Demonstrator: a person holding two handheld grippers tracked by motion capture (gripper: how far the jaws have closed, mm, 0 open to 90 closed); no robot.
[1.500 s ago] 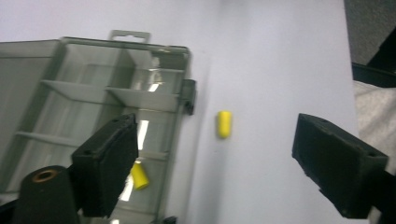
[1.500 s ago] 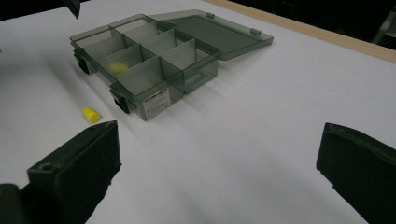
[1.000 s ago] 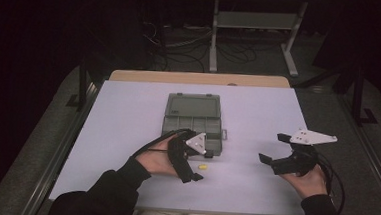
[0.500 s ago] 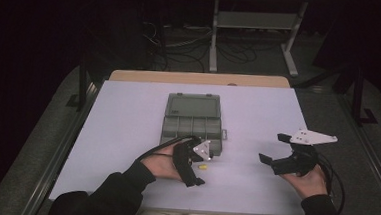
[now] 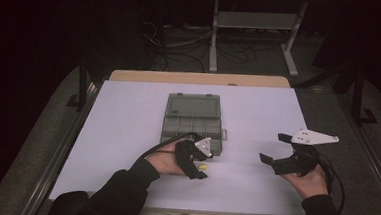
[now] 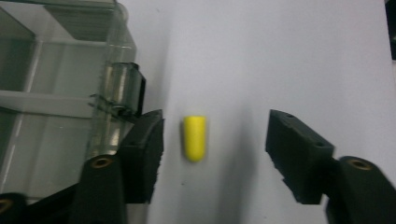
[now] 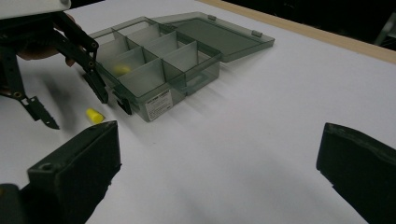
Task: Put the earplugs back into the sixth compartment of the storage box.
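A small yellow capsule-shaped piece (image 6: 194, 138) lies on the white table just in front of a clear grey compartment box (image 5: 193, 118). My left gripper (image 6: 215, 149) is lowered over the piece with one pad on each side. Its jaws have just been closing, but both pads still stand apart from the piece. From above, the left gripper (image 5: 202, 163) sits at the box's near right corner over the yellow piece (image 5: 203, 167). My right gripper (image 5: 273, 147) hovers open to the right, nothing between its jaws. Another yellow piece (image 7: 122, 69) lies in a compartment of the box (image 7: 173, 60).
The box's lid (image 5: 194, 107) lies folded open flat behind it. A latch (image 6: 125, 88) on the box's front wall is close to my left gripper's left pad. White table surface (image 5: 122, 133) spreads to the left and between the two grippers.
The left gripper has come down and shifted over the yellow piece, and its jaws have narrowed around it. The right gripper has stayed where it was.
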